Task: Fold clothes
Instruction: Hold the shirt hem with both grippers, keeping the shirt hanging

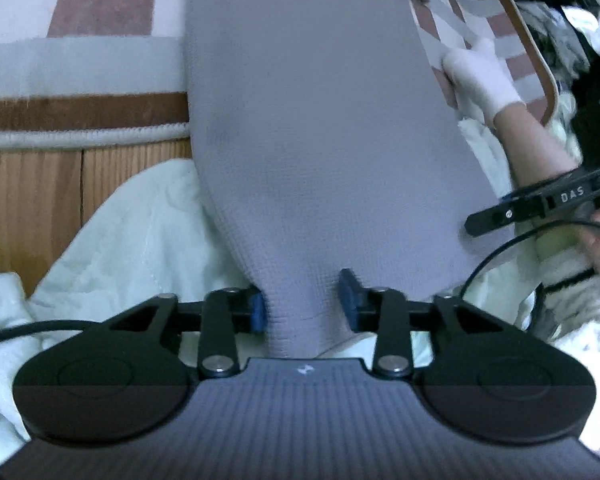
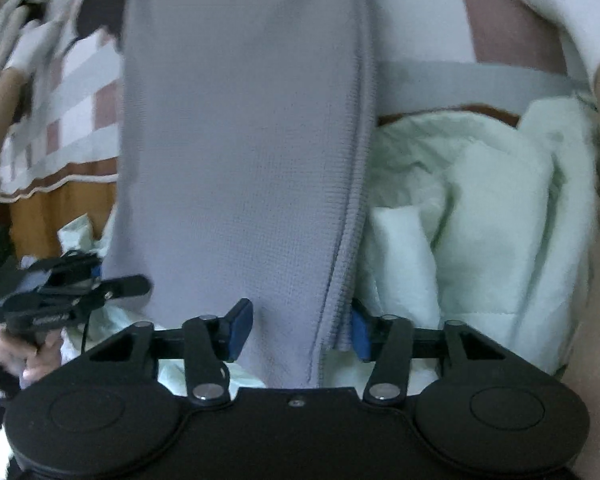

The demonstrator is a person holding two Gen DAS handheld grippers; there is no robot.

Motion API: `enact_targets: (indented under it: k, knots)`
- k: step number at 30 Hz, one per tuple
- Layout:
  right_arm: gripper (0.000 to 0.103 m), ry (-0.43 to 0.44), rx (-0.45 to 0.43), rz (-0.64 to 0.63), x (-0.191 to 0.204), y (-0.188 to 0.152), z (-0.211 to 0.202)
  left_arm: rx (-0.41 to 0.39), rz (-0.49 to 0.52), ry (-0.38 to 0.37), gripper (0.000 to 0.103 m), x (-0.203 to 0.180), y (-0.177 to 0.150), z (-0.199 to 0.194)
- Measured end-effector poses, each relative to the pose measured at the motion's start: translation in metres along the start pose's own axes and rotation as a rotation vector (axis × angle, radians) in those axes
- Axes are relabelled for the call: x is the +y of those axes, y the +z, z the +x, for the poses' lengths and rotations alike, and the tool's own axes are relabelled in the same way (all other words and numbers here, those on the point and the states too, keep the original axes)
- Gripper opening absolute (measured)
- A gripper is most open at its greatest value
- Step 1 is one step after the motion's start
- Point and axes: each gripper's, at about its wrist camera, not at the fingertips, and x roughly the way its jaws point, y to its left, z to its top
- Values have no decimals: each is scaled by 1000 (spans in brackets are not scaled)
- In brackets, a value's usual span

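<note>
A lavender-grey knit garment [image 1: 300, 120] stretches away from me over a checked rug. In the left wrist view it narrows to a bunch between the blue pads [image 1: 258, 312], and my left gripper [image 1: 303, 304] is shut on it. The right wrist view shows the same garment [image 2: 240, 140], its seamed edge [image 2: 354, 200] running down to the right pad. My right gripper [image 2: 298, 330] is shut on that gathered end. Each gripper also shows in the other's view: the right gripper [image 1: 500, 216] at the cloth's right edge, the left gripper [image 2: 112, 280] at its left edge.
A pale green quilted cloth [image 1: 132, 240] [image 2: 480, 208] lies crumpled under and beside the garment. The rug [image 1: 80, 60] has white, grey and pink-brown squares and ends at a wooden floor [image 1: 28, 200]. A white-covered hand or foot [image 1: 480, 76] rests on the rug at right.
</note>
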Motion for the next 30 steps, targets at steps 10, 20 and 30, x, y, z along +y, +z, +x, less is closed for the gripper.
enact_targets:
  k: [10, 20, 30]
  knots:
    - [13, 80, -122, -107, 13, -14, -42, -145, 175, 6, 4, -29, 6, -38]
    - [12, 131, -128, -174, 21, -39, -61, -142, 341, -28, 3, -61, -14, -96]
    - [13, 85, -86, -71, 9, -4, -67, -104, 159, -11, 4, -30, 49, -86]
